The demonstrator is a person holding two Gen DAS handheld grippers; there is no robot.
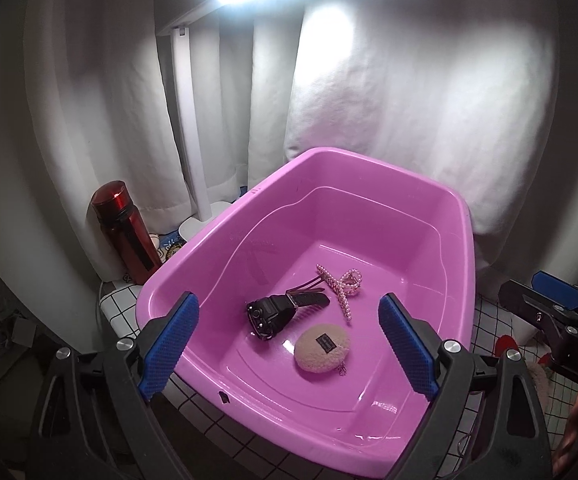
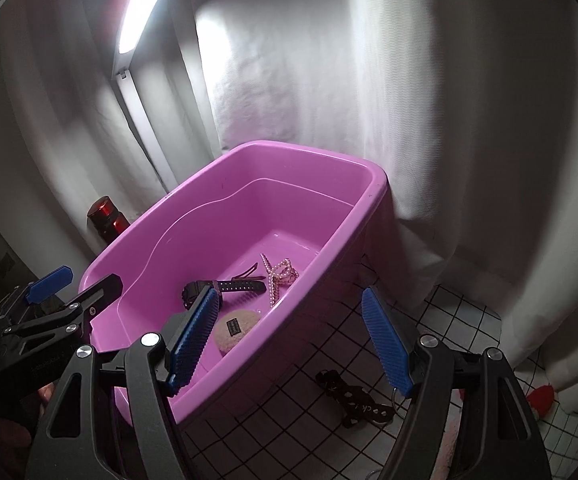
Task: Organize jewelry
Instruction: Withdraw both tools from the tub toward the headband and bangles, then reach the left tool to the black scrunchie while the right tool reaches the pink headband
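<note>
Both grippers hang with jaws apart and empty over a pink tub [image 1: 441, 216] already holding a black watch [image 1: 273, 312], pearl hair claw [image 1: 343, 286] and fuzzy round pouch [image 1: 321, 346]. One dark trinket [image 2: 353, 398] lies on the checked cloth just outside the tub; the right gripper [image 2: 289, 344], nearest it, likely must descend and close there, while the left gripper [image 1: 289, 344] waits above the tub.

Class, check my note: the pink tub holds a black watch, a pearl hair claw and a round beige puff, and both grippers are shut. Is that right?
One slip: both grippers are open, not shut. The left wrist view shows the left gripper with its jaws spread, and the right wrist view shows the right gripper likewise. The pink tub does hold the black watch, pearl hair claw and round beige puff.
</note>
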